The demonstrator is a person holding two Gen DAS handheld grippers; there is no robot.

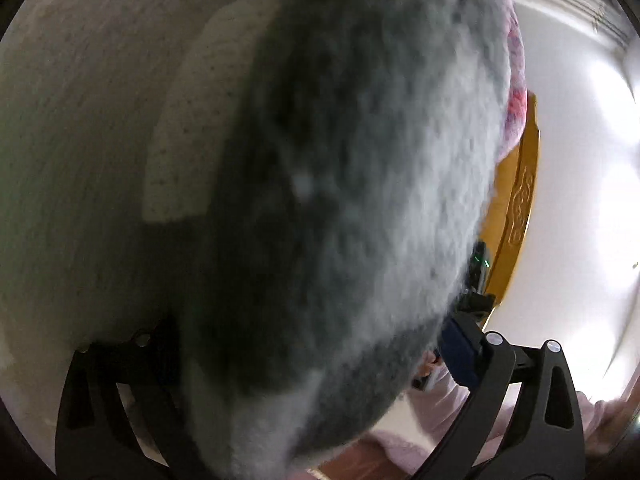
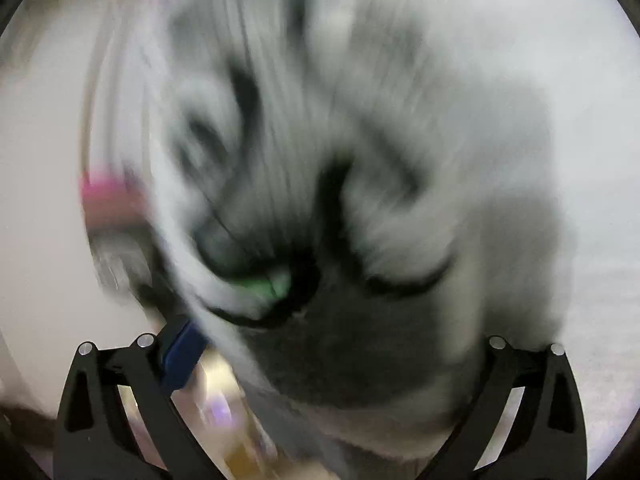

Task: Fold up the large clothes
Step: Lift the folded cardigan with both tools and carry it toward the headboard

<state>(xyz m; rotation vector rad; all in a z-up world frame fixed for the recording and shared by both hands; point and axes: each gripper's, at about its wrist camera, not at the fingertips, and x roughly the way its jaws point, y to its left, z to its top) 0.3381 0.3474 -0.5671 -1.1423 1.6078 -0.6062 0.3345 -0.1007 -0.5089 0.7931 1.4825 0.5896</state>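
A fluffy grey garment [image 1: 352, 184] fills the middle of the left wrist view and hangs between the black fingers of my left gripper [image 1: 320, 344]. The fingertips are hidden under the fleece, so the grip itself is not visible. In the right wrist view the same grey garment [image 2: 360, 208] is heavily motion-blurred and drapes over my right gripper [image 2: 320, 340]. The blue pad [image 2: 180, 356] of its left finger shows beside the cloth. A blue pad [image 1: 460, 352] also shows in the left wrist view on the right finger.
A pale speckled bed surface [image 1: 88, 128] lies to the left. A yellow wooden board with a carved motif [image 1: 520, 200] stands at the right, next to a bright white wall [image 1: 580, 160]. Pink patterned cloth [image 1: 516, 92] sits behind the garment. Pink fabric [image 1: 436, 412] shows low down.
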